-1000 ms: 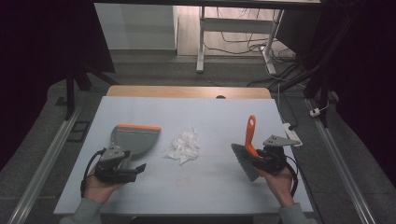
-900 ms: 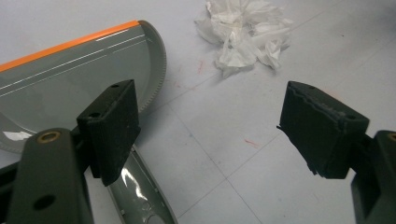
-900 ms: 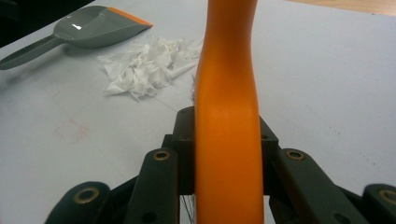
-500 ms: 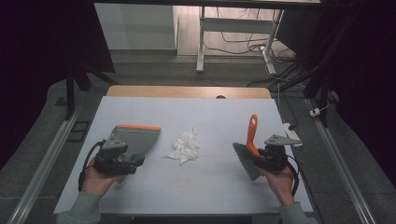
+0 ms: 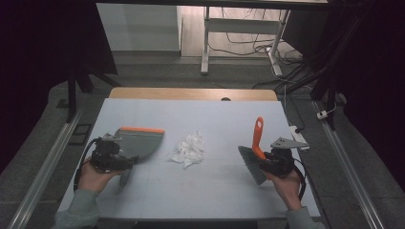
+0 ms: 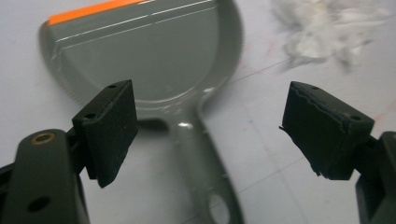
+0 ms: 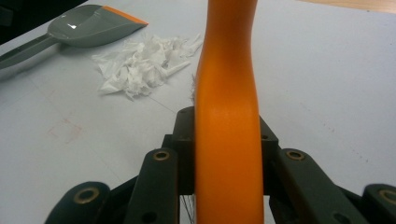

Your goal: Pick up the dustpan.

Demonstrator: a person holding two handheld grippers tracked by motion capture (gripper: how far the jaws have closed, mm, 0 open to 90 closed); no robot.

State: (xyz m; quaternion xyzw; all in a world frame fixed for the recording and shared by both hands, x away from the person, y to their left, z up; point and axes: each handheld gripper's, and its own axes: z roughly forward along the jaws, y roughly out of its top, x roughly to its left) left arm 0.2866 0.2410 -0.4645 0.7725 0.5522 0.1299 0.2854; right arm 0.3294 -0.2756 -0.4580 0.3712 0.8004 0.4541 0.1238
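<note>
The left gripper [image 6: 210, 135], jaws wide and empty, straddles the grey plastic dustpan's [image 6: 154, 60] handle running lengthwise between them, while the right gripper [image 7: 226, 154] clamps the orange-handled brush [image 7: 227, 107].

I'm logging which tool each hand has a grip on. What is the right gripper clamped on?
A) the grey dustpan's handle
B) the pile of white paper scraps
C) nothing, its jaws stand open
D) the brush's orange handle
D: in the right gripper view the right gripper has both jaws closed against the brush's orange handle.
</note>
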